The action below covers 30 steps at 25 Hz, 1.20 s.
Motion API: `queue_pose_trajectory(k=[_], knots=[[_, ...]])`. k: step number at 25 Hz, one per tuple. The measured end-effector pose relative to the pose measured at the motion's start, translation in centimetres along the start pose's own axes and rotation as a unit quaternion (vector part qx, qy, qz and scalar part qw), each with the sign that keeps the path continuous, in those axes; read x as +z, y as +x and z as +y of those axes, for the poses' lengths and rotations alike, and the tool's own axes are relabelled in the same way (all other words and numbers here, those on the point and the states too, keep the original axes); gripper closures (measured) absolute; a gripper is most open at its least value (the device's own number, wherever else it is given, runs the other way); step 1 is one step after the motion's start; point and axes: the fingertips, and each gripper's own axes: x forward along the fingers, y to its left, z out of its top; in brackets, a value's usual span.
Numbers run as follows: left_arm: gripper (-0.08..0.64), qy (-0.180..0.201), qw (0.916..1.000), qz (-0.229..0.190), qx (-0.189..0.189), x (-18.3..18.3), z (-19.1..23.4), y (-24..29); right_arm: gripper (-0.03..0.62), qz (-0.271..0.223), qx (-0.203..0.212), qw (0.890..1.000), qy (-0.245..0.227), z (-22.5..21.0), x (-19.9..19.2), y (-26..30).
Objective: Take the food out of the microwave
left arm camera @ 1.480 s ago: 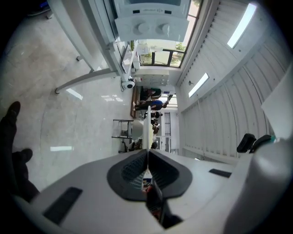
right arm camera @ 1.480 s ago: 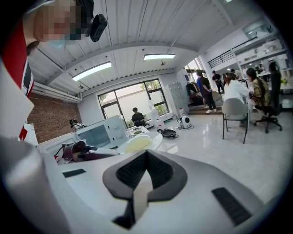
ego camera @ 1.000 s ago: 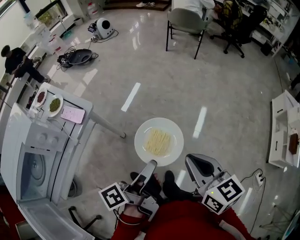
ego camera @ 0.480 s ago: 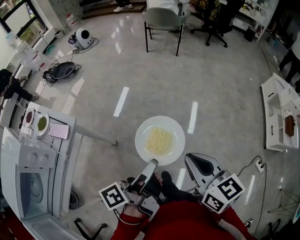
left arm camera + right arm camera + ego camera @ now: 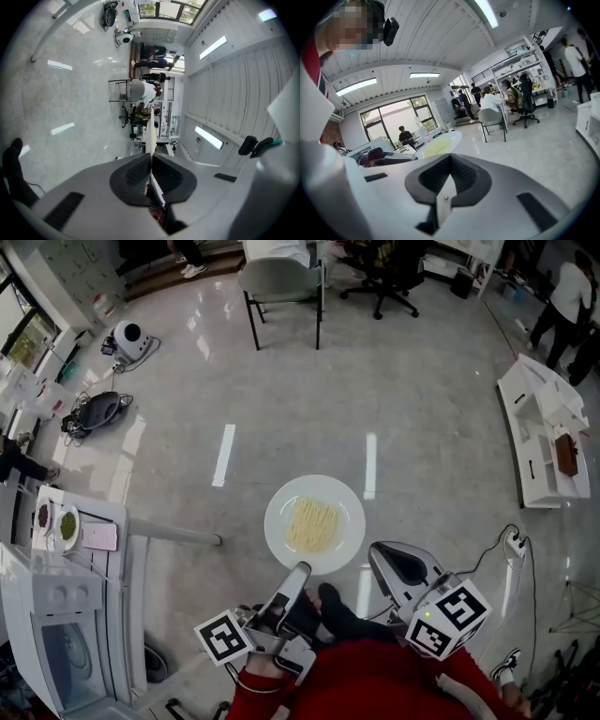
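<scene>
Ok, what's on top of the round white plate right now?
A pile of pale yellow noodles lies in the middle of the round white plate; the left claw is shut on its near rim. The patch of glossy grey floor beneath the plate is covered.

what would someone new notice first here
The white plate of noodles held out over the floor at centre, its near rim pinched by the left gripper. Then the white microwave at lower left, and the right gripper, shut on nothing, beside the plate.
</scene>
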Motion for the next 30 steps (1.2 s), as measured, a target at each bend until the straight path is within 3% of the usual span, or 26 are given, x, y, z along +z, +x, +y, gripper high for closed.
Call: queue_pose_trajectory(k=[9,30], knots=[[0.541,0.002,0.9995,0.030,-0.002,-1.2,0.1,0.6,0.581,-0.026,-0.015,0.999,0.042,-1.2,0.1,-1.4],[0.541,-0.002,0.9992,0.038,-0.006,-1.9,0.1,1.0,0.583,-0.009,-0.016,1.000,0.020,-1.3,-0.2,-1.8]])
